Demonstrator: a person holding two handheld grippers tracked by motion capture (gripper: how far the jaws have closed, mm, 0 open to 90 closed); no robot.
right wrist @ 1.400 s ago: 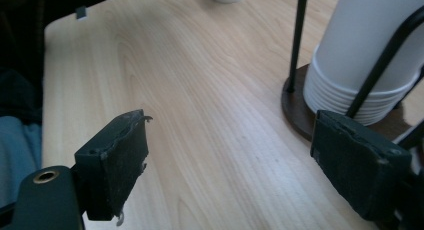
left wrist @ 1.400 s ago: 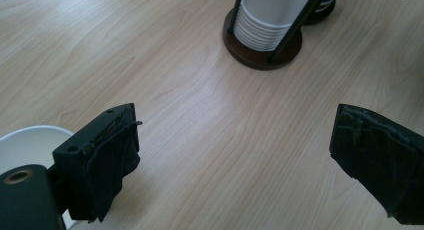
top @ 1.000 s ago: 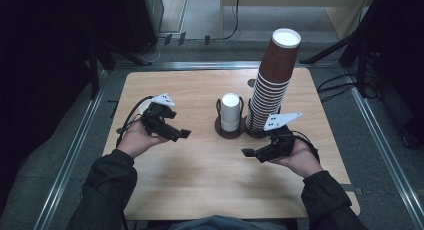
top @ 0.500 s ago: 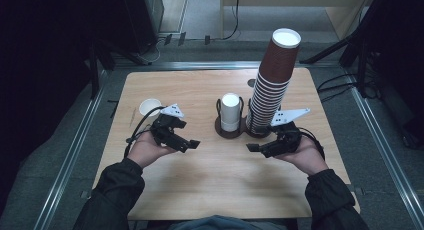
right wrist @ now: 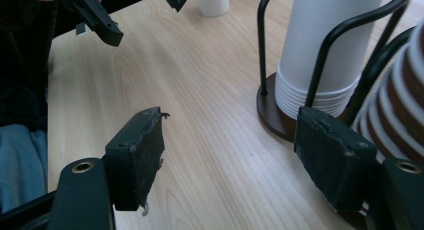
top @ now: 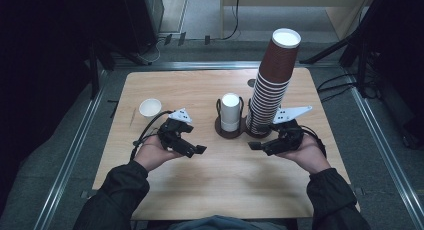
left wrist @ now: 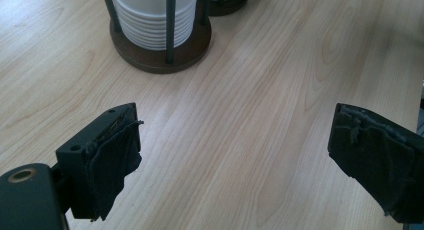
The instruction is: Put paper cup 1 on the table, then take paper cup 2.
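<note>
A short stack of white cups (top: pixel 230 111) stands in a dark wire holder (top: pixel 230 131) at mid table. A tall stack of brown cups (top: pixel 272 85) rises beside it on the right. One single white cup (top: pixel 150 108) stands alone at the left. My left gripper (top: pixel 195 150) hovers open near the holder's left, with bare wood between its jaws (left wrist: pixel 235 155). My right gripper (top: pixel 255 146) is open at the foot of the brown stack. Its jaws have just been closing a little, and nothing is between them (right wrist: pixel 230 155). The white stack (right wrist: pixel 325 40) is just beyond them.
The wooden table (top: pixel 220 190) has free room along its near half. Metal rails (top: pixel 70 155) run along its sides. Dark stands and cables lie on the floor beyond the far edge. The left gripper (right wrist: pixel 105 25) and the single cup (right wrist: pixel 212 2) appear far off in the right gripper view.
My left gripper has moved right and toward the near edge, away from the single white cup, which now stands uncovered. The right hand has hardly moved.
</note>
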